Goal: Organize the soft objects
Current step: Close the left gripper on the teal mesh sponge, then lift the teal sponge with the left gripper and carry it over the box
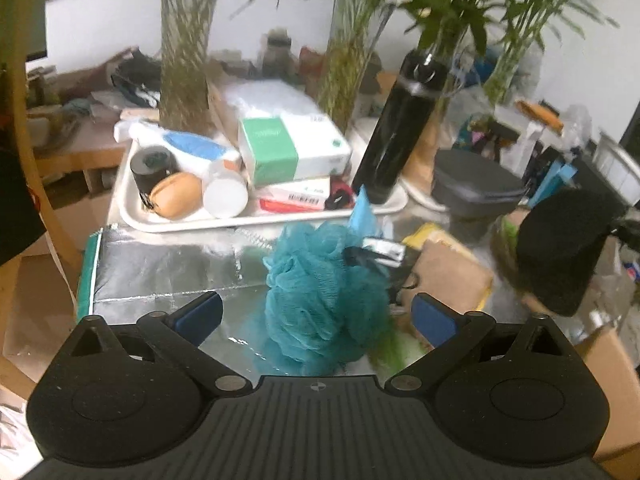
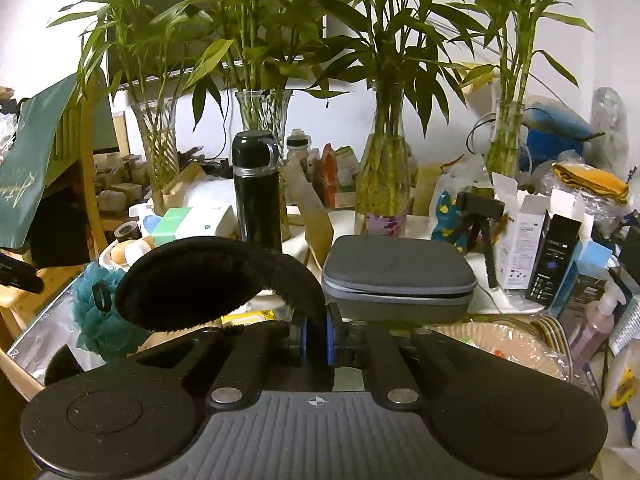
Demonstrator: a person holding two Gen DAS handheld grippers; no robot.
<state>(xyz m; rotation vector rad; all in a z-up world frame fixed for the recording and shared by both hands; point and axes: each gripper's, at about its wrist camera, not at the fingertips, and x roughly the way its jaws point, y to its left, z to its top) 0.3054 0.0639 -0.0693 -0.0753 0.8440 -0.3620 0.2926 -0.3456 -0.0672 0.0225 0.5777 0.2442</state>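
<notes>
Right wrist view: right gripper pinches the black pad aloft; left gripper gapes, likely for the sponge.

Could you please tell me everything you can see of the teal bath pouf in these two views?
The teal bath pouf is a ruffled ball of fine mesh netting, soft and crumpled. It rests on a silver foil bag, just in front of the white tray. The open left gripper frames it without touching. A black clip with a blue tag sits at its upper right. From the right wrist it shows at far left, a black loop on it.
</notes>
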